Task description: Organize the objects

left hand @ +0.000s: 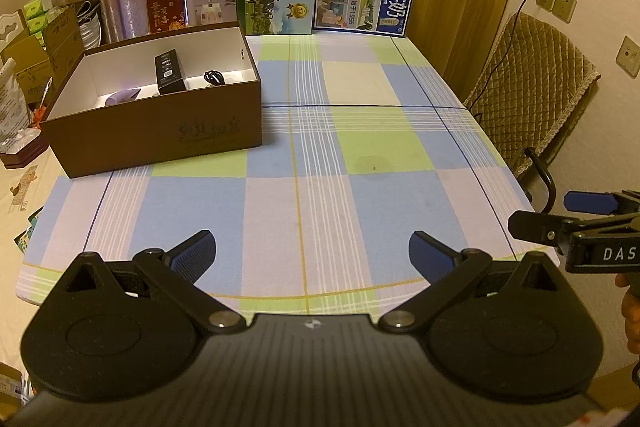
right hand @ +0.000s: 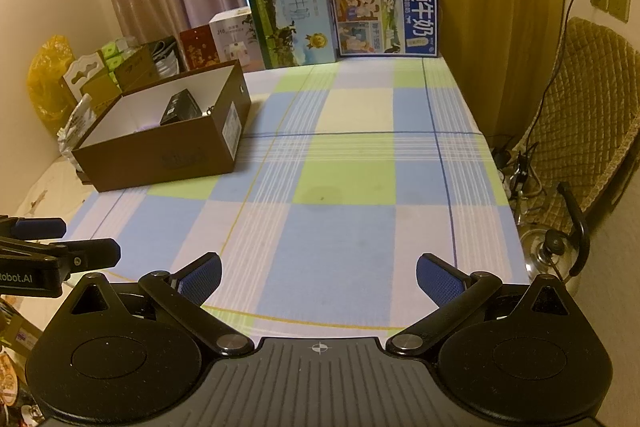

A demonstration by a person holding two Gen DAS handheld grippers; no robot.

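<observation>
Objects (left hand: 171, 71) already sit inside the brown box (left hand: 160, 135) at the table's (left hand: 360, 155) far left, so both grippers (left hand: 312, 259) (right hand: 318, 277) hover empty, fingers spread, probably finished.

I'm seeing the open brown box (left hand: 160, 131) sitting far-left on the table, holding a tilted black carton (left hand: 171, 71), a black cable (left hand: 214, 78) and a purple item (left hand: 122, 95).

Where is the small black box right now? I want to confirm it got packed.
The small black box lies inside the open brown box at the table's left, next to a black cable.
</observation>
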